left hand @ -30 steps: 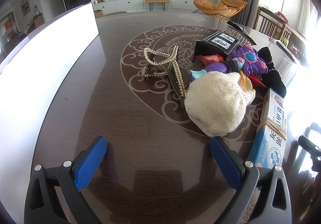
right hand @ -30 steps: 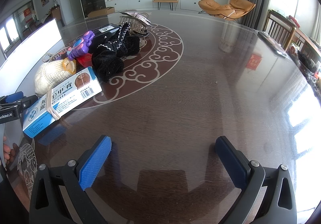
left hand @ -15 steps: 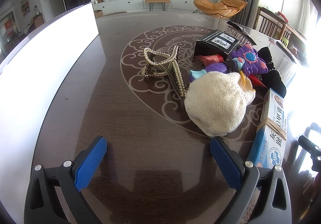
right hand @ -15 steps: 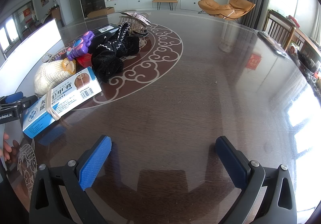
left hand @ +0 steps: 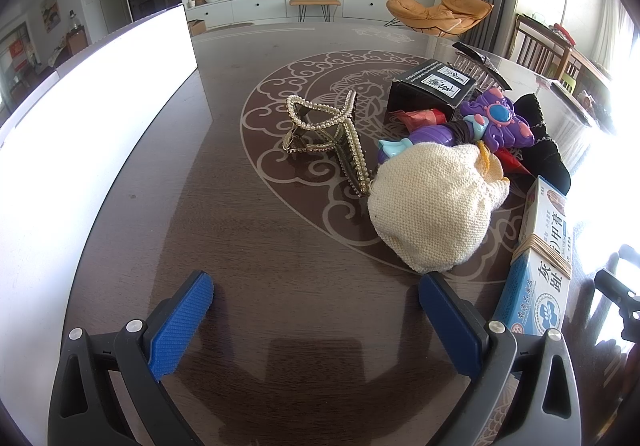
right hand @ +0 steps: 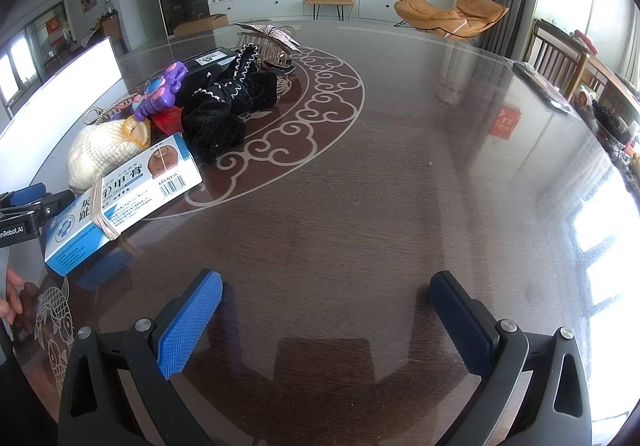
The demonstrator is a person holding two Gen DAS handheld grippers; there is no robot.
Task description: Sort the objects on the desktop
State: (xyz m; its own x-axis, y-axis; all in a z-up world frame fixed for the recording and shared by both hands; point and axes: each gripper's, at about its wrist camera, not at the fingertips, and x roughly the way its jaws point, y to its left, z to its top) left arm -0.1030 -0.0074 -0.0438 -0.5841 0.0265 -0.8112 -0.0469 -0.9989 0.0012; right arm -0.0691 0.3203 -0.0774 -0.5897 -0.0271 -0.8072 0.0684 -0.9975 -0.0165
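Left tool (left hand: 316,296) spread wide and empty, low over worktop (left hand: 248,246); right tool (right hand: 326,296) likewise. Knitted pouch (left hand: 434,206) lies nearest, touching pearl hair claw (left hand: 332,134). Suggest pinching its gathered neck, lifting clear.

Ahead of the left gripper (left hand: 316,298), whose jaws were spread wide with nothing between them, bare table (left hand: 248,230) was left free up to the pearl hair clip (left hand: 328,130). To its right the way was blocked by the cream knitted pouch (left hand: 432,206), just beyond the right fingertip, and by the blue-and-white box (left hand: 540,258) beside it. To its left a white panel (left hand: 92,118) walled off the side. Ahead and to the right of the right gripper (right hand: 326,302), also spread wide, open tabletop was found; to its left the box (right hand: 124,198) and the black velvet item (right hand: 224,110) stood in the way.
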